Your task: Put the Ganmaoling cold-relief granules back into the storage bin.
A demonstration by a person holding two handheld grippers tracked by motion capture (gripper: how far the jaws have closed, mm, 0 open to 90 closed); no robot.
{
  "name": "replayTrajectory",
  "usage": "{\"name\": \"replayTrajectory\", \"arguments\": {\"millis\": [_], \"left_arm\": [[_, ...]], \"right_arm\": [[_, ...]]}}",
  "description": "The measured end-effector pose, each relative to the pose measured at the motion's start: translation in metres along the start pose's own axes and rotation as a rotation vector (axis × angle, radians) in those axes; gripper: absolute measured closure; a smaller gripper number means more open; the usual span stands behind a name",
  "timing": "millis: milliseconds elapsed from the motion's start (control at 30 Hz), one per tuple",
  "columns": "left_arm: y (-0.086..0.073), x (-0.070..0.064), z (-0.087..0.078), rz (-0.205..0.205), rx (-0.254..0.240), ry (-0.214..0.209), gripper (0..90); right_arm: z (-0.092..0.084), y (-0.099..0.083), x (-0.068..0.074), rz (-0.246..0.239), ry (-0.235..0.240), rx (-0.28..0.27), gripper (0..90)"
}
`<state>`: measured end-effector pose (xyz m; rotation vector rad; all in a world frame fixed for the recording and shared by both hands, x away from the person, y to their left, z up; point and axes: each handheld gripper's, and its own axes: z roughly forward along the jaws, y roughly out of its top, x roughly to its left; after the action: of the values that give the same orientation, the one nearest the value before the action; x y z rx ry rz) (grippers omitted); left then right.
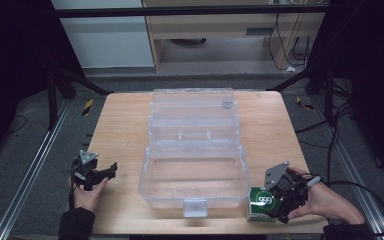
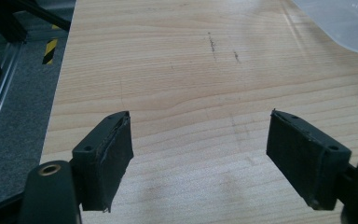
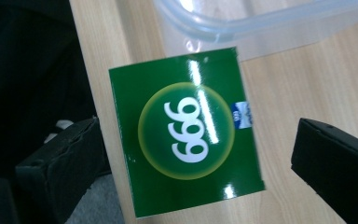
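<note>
A green carton [image 3: 186, 135] marked 999 in a yellow-ringed circle lies flat on the wooden table [image 3: 307, 84] at its front right corner, just right of a clear plastic case [image 1: 143, 175]. My right gripper [image 3: 196, 140] hangs over the carton [image 1: 263, 201] with one jaw on each side of it; neither pad touches it, so it is open. A hand holds this gripper [image 1: 279, 196] from the right. My left gripper [image 2: 198, 140] rests open above bare wood near the table's front left, shown in the high view as the left gripper [image 1: 106, 173].
The clear case stands open mid-table with its lid [image 1: 192, 107] folded back and a latch [image 1: 195, 207] at the front. The case's corner [image 3: 261, 28] lies just beyond the carton. The table's edge [image 3: 93, 93] runs beside the carton, with dark floor past it.
</note>
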<state>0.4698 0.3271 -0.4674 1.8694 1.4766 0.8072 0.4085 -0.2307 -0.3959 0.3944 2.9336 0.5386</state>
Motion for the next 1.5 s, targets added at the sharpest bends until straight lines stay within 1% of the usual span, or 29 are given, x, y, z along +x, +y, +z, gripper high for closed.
{"name": "replayTrajectory", "arguments": {"millis": [167, 200, 300, 333, 400, 433, 533, 567, 633, 700, 733, 833, 900, 1067, 1233, 1300, 1333, 1400, 1433, 1500], "left_arm": [[0.0, 0.0, 0.0, 0.003, 0.0, 0.002, 21.7], [0.0, 0.0, 0.0, 0.002, 0.0, 0.001, 21.8], [0.0, 0.0, 0.0, 0.002, 0.001, 0.001, 21.9], [0.0, 0.0, 0.0, 0.002, 0.001, 0.001, 21.9], [0.0, 0.0, 0.001, 0.005, 0.003, 0.001, 21.9], [0.0, 0.0, 0.001, 0.008, 0.004, 0.002, 21.9], [0.0, 0.0, 0.001, 0.008, 0.003, 0.001, 22.0], [0.0, 0.0, 0.001, 0.008, 0.003, 0.001, 22.0], [0.0, 0.001, 0.0, 0.006, 0.003, 0.001, 22.1], [0.0, 0.001, 0.0, 0.005, 0.003, 0.001, 22.2], [0.0, 0.001, 0.0, 0.006, 0.003, 0.001, 22.3], [0.0, 0.0, 0.001, 0.007, 0.003, 0.001, 22.5], [0.0, 0.0, 0.001, 0.008, 0.005, 0.0, 22.6], [0.0, 0.0, 0.001, 0.008, 0.006, 0.0, 22.7], [0.0, 0.0, 0.001, 0.008, 0.006, -0.001, 22.9], [0.0, 0.0, 0.001, 0.009, 0.006, 0.0, 23.0], [0.0, 0.0, 0.001, 0.008, 0.006, 0.0, 23.1], [0.0, 0.0, 0.001, 0.008, 0.007, 0.0, 23.1], [0.0, 0.0, 0.001, 0.007, 0.007, 0.0, 23.1], [0.0, 0.0, 0.001, 0.009, 0.006, 0.0, 23.1]], "right_arm": [[0.007, 0.0, 0.001, -0.011, 0.018, 0.023, 2.5], [0.01, -0.001, 0.001, -0.009, 0.022, 0.038, 2.6], [0.014, -0.001, 0.0, -0.023, 0.029, 0.045, 2.7], [0.015, 0.0, 0.001, -0.015, 0.03, 0.047, 2.7], [0.017, 0.0, 0.0, -0.022, 0.032, 0.05, 2.7], [0.019, 0.001, 0.0, -0.037, 0.034, 0.059, 2.7], [0.021, 0.002, 0.001, -0.036, 0.042, 0.063, 2.9], [0.025, 0.004, 0.001, -0.054, 0.047, 0.077, 2.9], [0.027, 0.005, 0.001, -0.055, 0.049, 0.091, 3.1], [0.031, 0.005, 0.0, -0.059, 0.06, 0.089, 4.1], [0.032, 0.005, 0.0, -0.054, 0.067, 0.097, 4.4], [0.038, 0.003, -0.001, -0.057, 0.077, 0.113, 5.4], [0.04, 0.002, -0.002, -0.056, 0.08, 0.111, 7.0], [0.043, 0.001, -0.004, -0.065, 0.083, 0.122, 11.0], [0.043, 0.001, -0.005, -0.069, 0.095, 0.127, 12.8], [0.043, 0.001, -0.005, -0.072, 0.096, 0.126, 13.2], [0.043, 0.001, -0.006, -0.084, 0.096, 0.121, 14.1], [0.042, 0.001, -0.005, -0.078, 0.096, 0.122, 14.4], [0.042, 0.0, -0.006, -0.086, 0.098, 0.118, 15.2], [0.041, 0.0, -0.006, -0.088, 0.1, 0.119, 15.5]]}}
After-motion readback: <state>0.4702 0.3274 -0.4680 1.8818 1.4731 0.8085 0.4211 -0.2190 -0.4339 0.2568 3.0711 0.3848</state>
